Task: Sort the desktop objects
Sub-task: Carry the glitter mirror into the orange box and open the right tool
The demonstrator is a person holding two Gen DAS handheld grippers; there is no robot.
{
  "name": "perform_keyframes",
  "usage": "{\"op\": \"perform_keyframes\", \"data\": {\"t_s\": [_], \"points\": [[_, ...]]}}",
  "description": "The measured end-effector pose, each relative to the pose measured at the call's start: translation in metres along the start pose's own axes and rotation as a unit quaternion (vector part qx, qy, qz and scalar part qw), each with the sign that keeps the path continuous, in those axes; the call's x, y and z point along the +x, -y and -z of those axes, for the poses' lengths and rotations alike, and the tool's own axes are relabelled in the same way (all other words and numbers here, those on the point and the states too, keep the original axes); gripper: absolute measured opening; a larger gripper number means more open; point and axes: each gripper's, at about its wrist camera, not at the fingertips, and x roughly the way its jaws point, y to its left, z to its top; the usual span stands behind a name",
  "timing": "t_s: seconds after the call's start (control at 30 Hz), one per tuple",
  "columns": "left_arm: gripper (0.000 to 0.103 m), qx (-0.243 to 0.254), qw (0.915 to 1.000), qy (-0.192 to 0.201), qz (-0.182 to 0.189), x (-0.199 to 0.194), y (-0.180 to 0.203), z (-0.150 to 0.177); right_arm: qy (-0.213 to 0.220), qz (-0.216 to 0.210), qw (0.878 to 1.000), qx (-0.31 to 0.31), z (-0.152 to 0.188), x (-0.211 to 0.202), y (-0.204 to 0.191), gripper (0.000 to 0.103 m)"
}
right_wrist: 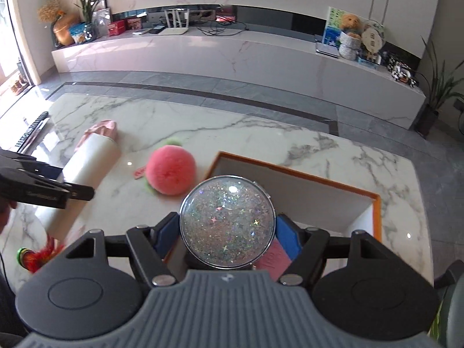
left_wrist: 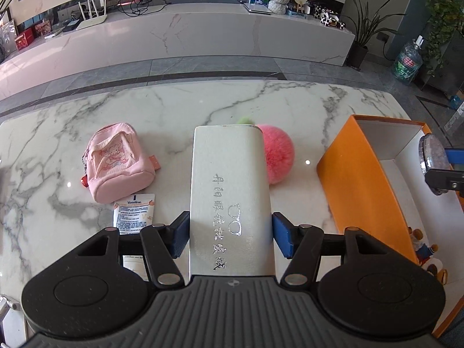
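Above the marble surface, the left gripper clamps a white rectangular glasses case while the right gripper grips a glittery clear dome over the orange cardboard box at the right edge, apparently mid-sort, each awaiting lowering and release.

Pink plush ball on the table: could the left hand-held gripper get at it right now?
Probably not yet. The left hand-held gripper is shut on the white glasses case, which also hides part of the pink plush ball. The case must be set down first.
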Motion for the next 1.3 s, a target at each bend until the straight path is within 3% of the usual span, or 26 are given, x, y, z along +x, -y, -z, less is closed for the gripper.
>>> {"op": "perform_keyframes", "data": {"t_s": [0.17,0.4,0.63,0.9,1.07,1.13,1.3], "points": [[0.069,0.013,0.9998,0.007,0.011,-0.007,0.025,-0.010,-0.030,-0.009,0.999,0.007,0.015,0.029,0.021,0.073],[0.069,0.039,0.9991,0.006,0.016,-0.008,0.054,-0.018,-0.072,0.018,0.997,-0.010,0.034,0.067,0.045,0.073],[0.069,0.052,0.9984,0.002,0.023,-0.006,0.073,-0.029,-0.096,-0.045,0.994,-0.022,0.050,0.081,0.056,0.073],[0.069,0.084,0.9957,0.003,0.038,-0.009,0.104,-0.038,-0.111,-0.049,0.992,-0.040,0.052,0.088,0.051,0.074],[0.069,0.126,0.9910,0.000,0.045,-0.007,0.133,-0.046,-0.108,-0.048,0.992,-0.042,0.052,0.083,0.050,0.076],[0.069,0.150,0.9876,0.002,0.047,-0.006,0.146,-0.048,-0.093,-0.051,0.994,-0.032,0.050,0.074,0.055,0.082],[0.069,0.188,0.9809,-0.003,0.050,0.003,0.173,-0.054,-0.037,-0.088,0.995,-0.003,0.044,0.035,0.066,0.083]]}}
